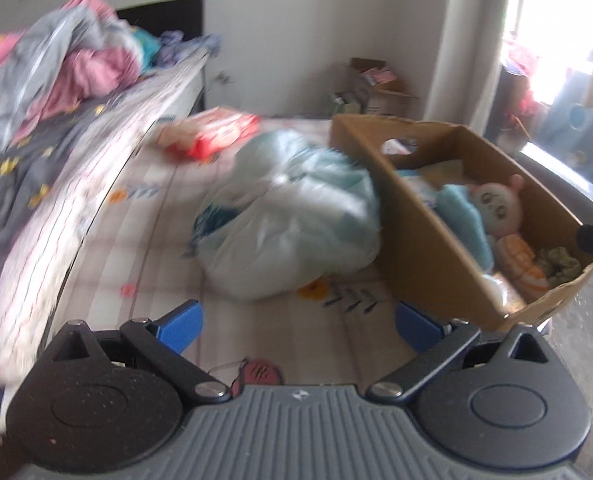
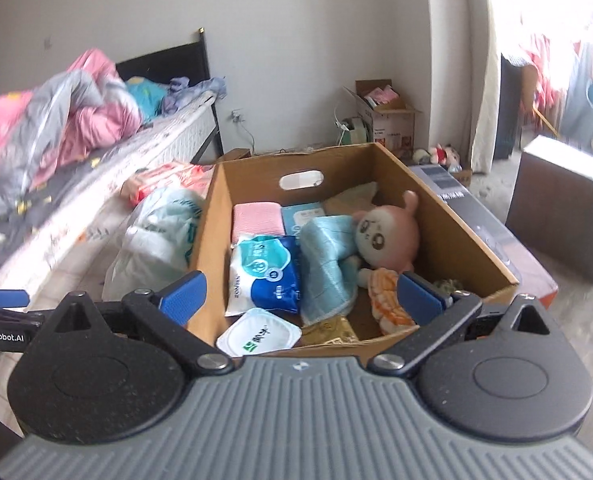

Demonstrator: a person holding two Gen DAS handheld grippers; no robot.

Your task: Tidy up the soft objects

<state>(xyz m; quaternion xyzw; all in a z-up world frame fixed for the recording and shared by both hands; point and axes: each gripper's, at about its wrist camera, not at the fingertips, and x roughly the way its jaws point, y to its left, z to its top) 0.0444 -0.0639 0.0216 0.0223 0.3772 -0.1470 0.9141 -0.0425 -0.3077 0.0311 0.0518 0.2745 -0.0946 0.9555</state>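
A brown cardboard box (image 2: 468,236) stands on the floor mat and also shows in the left wrist view (image 1: 408,216). It holds a pink plush doll (image 2: 388,236), a light blue towel (image 2: 328,256), a blue-white tissue pack (image 2: 264,276), a pink cloth (image 2: 256,218) and a white cup lid (image 2: 258,334). A pale plastic bag of soft stuff (image 1: 292,216) lies left of the box. My left gripper (image 1: 298,326) is open and empty, low over the mat before the bag. My right gripper (image 2: 302,294) is open and empty above the box's near end.
A bed with pink and grey bedding (image 1: 56,80) runs along the left. A red-white package (image 1: 212,132) lies on the mat behind the bag. A small open carton (image 2: 388,116) stands by the far wall. A dark cabinet (image 2: 564,200) stands to the right.
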